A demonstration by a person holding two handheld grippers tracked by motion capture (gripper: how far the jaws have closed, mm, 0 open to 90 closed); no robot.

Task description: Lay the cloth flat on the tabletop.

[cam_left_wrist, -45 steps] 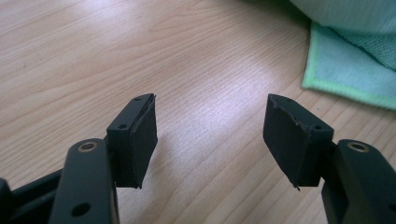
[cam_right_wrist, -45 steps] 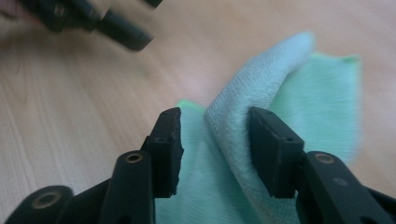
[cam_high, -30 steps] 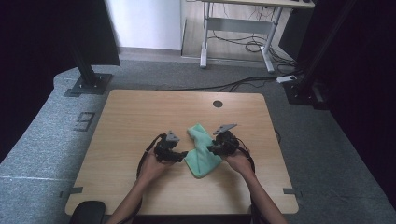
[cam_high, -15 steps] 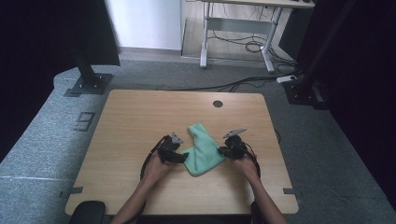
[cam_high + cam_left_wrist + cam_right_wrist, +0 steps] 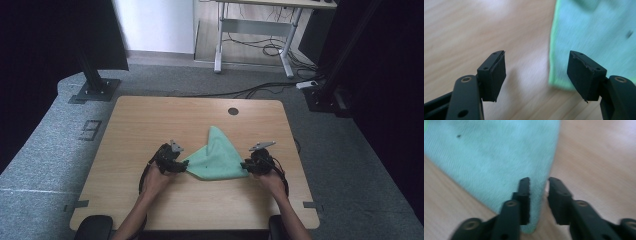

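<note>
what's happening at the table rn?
A person is working a green cloth on the wooden table with a handheld tool in each hand. The left tool is open beside the cloth's left corner, with only the cloth's edge between its jaws. The right tool sits at the right corner; its jaws have just been opening, and the cloth's edge lies loose in the narrow gap between them. The cloth lies spread in a rough triangle.

Green cloth (image 5: 219, 159), folded into a rough triangle, lies flat on table's near-centre; point faces far side, wide edge toward person; small dark speck.
</note>
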